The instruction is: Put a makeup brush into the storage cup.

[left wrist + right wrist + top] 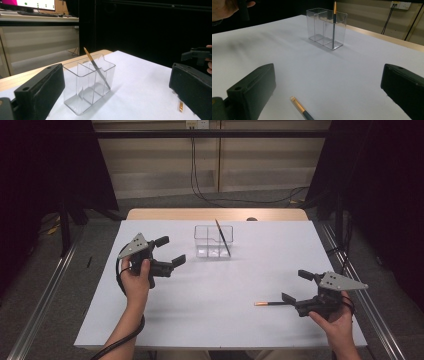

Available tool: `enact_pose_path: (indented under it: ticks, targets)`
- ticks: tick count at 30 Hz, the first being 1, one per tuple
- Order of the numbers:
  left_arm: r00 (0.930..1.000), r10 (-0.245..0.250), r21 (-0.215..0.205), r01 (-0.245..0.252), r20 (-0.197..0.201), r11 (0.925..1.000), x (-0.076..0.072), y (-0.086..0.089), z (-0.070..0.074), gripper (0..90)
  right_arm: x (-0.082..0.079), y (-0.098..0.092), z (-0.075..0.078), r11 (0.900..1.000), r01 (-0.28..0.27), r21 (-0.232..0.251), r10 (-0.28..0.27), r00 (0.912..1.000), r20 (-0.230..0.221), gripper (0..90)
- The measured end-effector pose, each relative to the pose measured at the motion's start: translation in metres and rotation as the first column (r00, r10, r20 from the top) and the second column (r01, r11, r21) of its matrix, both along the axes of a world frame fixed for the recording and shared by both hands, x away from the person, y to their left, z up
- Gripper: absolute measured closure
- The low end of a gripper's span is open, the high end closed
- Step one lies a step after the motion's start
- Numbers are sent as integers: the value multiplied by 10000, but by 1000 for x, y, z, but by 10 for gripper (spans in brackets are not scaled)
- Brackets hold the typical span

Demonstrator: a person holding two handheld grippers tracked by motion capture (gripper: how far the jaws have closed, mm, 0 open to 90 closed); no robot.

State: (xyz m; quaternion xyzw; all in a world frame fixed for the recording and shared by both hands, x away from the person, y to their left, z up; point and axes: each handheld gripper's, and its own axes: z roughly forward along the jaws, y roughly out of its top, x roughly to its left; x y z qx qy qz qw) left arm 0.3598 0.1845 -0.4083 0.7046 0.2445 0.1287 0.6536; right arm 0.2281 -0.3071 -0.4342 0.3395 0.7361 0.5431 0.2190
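overhead, a white counter (215,295) carries a clear holder (213,241) with several compartments, set toward the far middle. one pencil (222,237) stands inside it, leaning, its tip resting in the right-hand end compartment as seen from above and its top rising past the rim. a second pencil (272,303) lies flat on the counter at the near right, well apart from the holder, its copper-coloured end pointing left.

the left hand-held gripper (170,251) is held by a hand (135,280) at the left of the counter, to the near left of the holder. its two black jaws stand wide apart with nothing between them, and in the left gripper view the holder sits ahead in the gap between them.

the right hand-held gripper (296,286) is held low at the near right, jaws also wide apart and gripping nothing. the lying pencil's dark end reaches in between them beside the near jaw; in the right gripper view that pencil (300,108) lies on the counter between the two jaws, touching neither.
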Motion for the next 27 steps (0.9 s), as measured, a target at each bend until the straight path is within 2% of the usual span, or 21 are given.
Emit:
enact_pose_path:
  ticks: [3,19,26,27]
  targets:
    - [10000,46,-117,-46,23,9999,-3,4,1,1,0,0,0,10000,-2,-12,2,10000,3,0]
    - [9993,319,-39,-318,212,9995,-16,23,-1,0,0,2,0,10000,-10,15,10,10000,-20,0]
    - [9992,383,65,-383,95,9992,-21,32,-3,1,0,2,0,10000,10,2,-10,10000,12,0]
    - [9991,421,-16,-420,76,9991,-22,33,-4,1,0,1,0,10000,-5,31,5,10000,18,0]
